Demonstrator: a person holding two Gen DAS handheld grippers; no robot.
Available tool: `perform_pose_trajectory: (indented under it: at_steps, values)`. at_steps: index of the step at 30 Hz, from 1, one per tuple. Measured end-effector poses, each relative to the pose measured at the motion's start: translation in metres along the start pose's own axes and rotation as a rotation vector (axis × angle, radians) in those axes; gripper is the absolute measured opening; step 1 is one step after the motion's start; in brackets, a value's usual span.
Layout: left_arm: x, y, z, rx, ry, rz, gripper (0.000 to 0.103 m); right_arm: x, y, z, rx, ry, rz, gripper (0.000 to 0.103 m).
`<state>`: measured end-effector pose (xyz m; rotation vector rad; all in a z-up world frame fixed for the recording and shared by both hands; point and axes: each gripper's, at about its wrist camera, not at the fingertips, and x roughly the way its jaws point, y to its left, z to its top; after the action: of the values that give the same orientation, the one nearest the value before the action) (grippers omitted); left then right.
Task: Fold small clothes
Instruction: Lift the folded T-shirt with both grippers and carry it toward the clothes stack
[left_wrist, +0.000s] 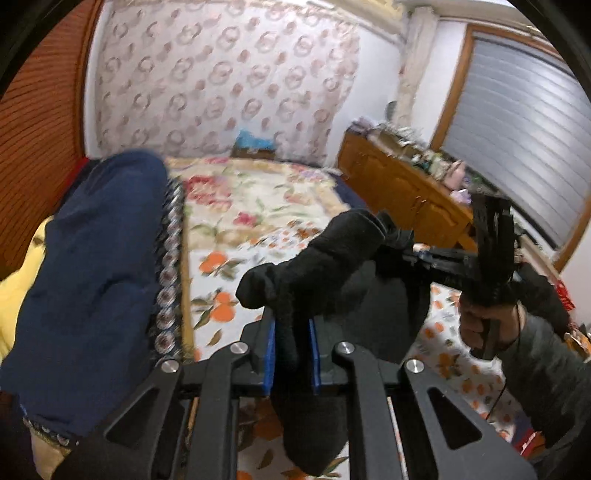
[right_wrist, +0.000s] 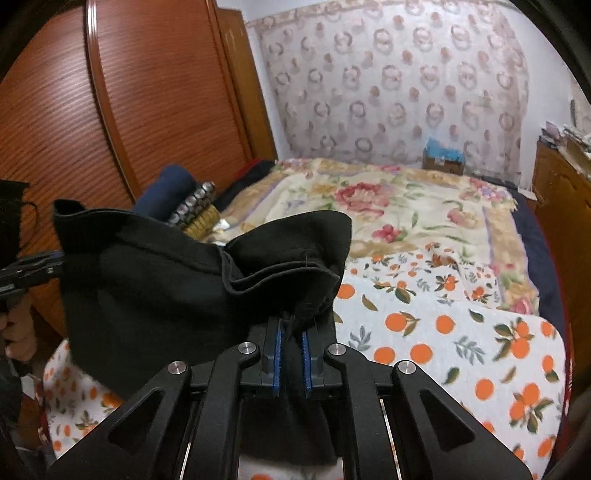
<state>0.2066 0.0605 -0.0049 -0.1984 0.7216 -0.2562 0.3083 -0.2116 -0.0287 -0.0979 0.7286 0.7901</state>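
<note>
Hiding both pinching tools' (left_wrist: 291, 350) (right_wrist: 291, 350) pads, black garment (right_wrist: 166, 288) hangs, lower edge cropped.

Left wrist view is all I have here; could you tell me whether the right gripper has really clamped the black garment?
Observer: Yes. The right gripper is shut on the black garment, with cloth pinched between its blue pads.
Operator: Thank you. Is the cloth bunched there?
Observer: A hemmed edge folds in layers just above the jaws.
Operator: What lies under it?
Observer: The orange-print sheet, uncovered to the right of the garment.
</note>
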Motion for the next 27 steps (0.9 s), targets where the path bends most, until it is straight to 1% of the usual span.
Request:
perform_pose_trajectory:
  at_steps: [2,4,5,6,8,11,15,17,20,24,25,26,27]
  values:
    - [0.009,0.005,-0.007,-0.012,0.021,0.03,0.012,0.019,-0.001,0.003,-0.017,0.045,0.014,0.008]
    - [0.015,0.009,-0.014,-0.023,0.031,0.039,0.012,0.032,-0.001,0.004,-0.032,0.083,0.008,0.012]
    - [0.017,0.01,-0.016,-0.026,0.035,0.043,0.012,0.036,-0.003,0.002,-0.026,0.1,0.01,0.019]
    - [0.018,0.009,-0.017,-0.026,0.037,0.047,0.012,0.038,-0.005,0.0,-0.02,0.113,0.004,0.023]
    - [0.019,0.009,-0.019,-0.024,0.043,0.052,0.012,0.038,-0.012,-0.005,0.0,0.129,-0.004,0.045]
    - [0.022,0.013,-0.02,-0.024,0.053,0.052,0.012,0.041,-0.018,-0.012,0.025,0.172,0.022,0.058]
    - [0.026,0.014,-0.021,-0.026,0.068,0.054,0.012,0.056,-0.025,-0.019,0.048,0.238,0.017,0.064]
    - [0.028,0.014,-0.021,-0.028,0.071,0.058,0.012,0.062,-0.027,-0.019,0.066,0.246,0.021,0.068]
    - [0.031,0.013,-0.02,-0.032,0.077,0.057,0.012,0.069,-0.023,-0.016,0.057,0.261,0.038,0.07]
    - [0.033,0.016,-0.023,-0.037,0.078,0.043,0.012,0.076,-0.005,-0.016,-0.016,0.282,0.054,0.071]
    - [0.033,0.015,-0.023,-0.039,0.076,0.03,0.012,0.077,-0.001,-0.016,-0.03,0.284,0.055,0.059]
    - [0.032,0.014,-0.023,-0.037,0.073,0.018,0.012,0.077,0.002,-0.017,-0.037,0.288,0.071,0.039]
    - [0.03,0.013,-0.022,-0.034,0.065,0.001,0.012,0.077,0.005,-0.018,-0.039,0.291,0.088,0.034]
